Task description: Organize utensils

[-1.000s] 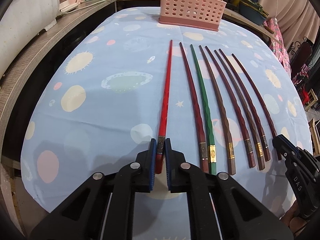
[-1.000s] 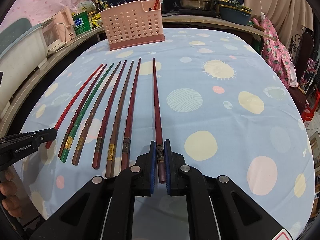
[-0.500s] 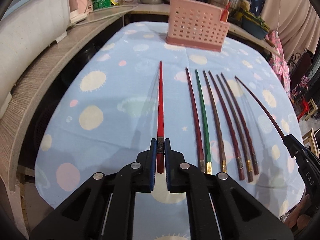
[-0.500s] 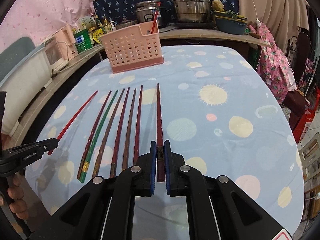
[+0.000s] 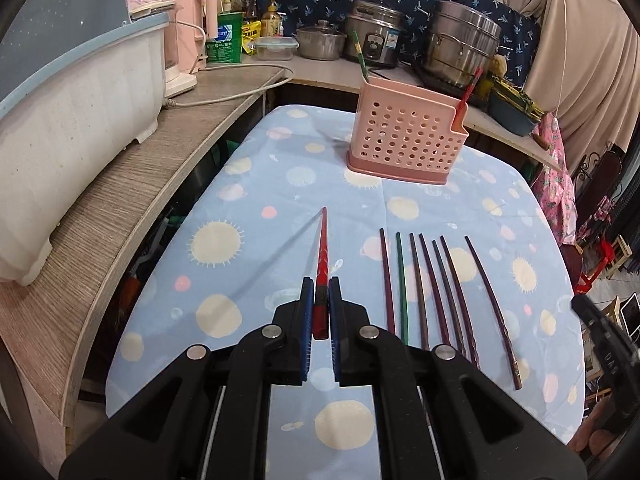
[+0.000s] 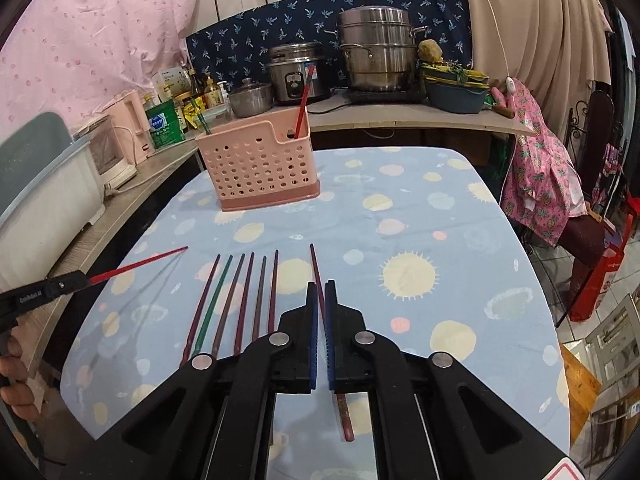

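Worktop (image 5: 248, 240) in front of you has the blue planet-print cloth on it. The pink perforated basket (image 5: 404, 140) stands upright at the far end, with one red chopstick (image 5: 470, 88) and one green chopstick (image 5: 362, 60) poking out of it.

Your left tool (image 5: 320, 292) has its jaws fully closed on the butt end of the bright red chopstick (image 5: 322, 248). The stick points away from you toward the basket and is off the cloth, its shadow falling to the left beneath it.

Your right tool (image 6: 321, 292) has just been opening its jaws, and a narrow gap shows between the pads. The dark red chopstick (image 5: 494, 312) is not gripped. In the left view it lies on the cloth, apart from that tool. In the right view it runs under the fingers and lines up with the gap, so it's probably fully free, but that angle is poor.

The row of six chopsticks (image 5: 417, 280) lies flat and roughly parallel on the near half of the cloth, between the held stick and the dropped one, tips toward the basket. One is green, the rest are dark red or brown.
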Action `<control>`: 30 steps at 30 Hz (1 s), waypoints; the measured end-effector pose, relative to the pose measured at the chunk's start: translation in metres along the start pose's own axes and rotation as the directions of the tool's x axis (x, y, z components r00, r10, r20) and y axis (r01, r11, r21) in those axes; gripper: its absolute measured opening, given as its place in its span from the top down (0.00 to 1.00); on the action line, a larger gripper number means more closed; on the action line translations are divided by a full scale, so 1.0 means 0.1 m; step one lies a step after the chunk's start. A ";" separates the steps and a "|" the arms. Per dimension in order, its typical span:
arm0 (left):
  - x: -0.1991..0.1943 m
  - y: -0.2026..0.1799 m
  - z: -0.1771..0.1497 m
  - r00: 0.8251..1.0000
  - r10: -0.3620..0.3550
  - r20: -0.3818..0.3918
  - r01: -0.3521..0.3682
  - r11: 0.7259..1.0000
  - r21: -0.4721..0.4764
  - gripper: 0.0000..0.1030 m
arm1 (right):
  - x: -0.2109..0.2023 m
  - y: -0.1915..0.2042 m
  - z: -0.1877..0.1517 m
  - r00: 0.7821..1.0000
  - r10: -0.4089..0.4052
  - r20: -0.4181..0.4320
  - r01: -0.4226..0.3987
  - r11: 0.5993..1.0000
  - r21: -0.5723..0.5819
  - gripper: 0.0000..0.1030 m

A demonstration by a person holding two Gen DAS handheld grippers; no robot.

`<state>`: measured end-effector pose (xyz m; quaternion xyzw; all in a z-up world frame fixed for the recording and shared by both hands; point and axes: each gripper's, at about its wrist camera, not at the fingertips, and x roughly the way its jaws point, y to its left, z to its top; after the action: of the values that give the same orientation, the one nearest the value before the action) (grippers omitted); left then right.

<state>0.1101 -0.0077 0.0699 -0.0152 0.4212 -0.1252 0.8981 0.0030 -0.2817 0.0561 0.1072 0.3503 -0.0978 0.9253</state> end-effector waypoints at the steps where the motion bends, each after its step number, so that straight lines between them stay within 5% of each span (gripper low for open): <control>1: 0.02 0.01 -0.03 1.000 -0.001 -0.010 0.001 1.000 -0.001 0.93 | 0.05 -0.03 -0.08 1.000 -0.005 -0.019 0.005 1.000 0.001 0.77; 2: 0.04 0.01 -0.06 1.000 -0.004 -0.019 0.004 1.000 -0.001 0.93 | 0.09 -0.05 -0.17 0.999 -0.010 -0.037 0.010 1.000 0.003 0.69; 8: 0.14 0.00 -0.22 0.998 -0.009 -0.068 0.009 1.000 0.008 0.93 | 0.35 -0.14 -0.57 0.988 -0.013 -0.152 0.014 1.000 0.008 0.68; 16: 0.14 -0.07 -0.30 0.996 -0.011 -0.084 0.014 1.000 0.024 0.93 | 0.47 -0.11 -0.75 0.983 -0.043 -0.178 0.035 0.998 -0.045 0.90; 22: 0.08 -0.09 -0.25 0.997 -0.017 -0.073 0.018 1.000 0.025 0.93 | 0.39 -0.08 -0.64 0.985 -0.027 -0.173 0.020 0.999 -0.043 0.93; 30: -0.17 -0.08 0.11 1.000 -0.024 0.016 0.024 1.000 0.014 0.93 | -0.05 0.04 -0.03 0.999 0.028 -0.032 -0.029 0.999 -0.033 0.93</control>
<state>0.1062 -0.0121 0.0904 -0.0150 0.4130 -0.1386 0.9000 -0.0016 -0.2769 0.0582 0.0981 0.3648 -0.0768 0.9227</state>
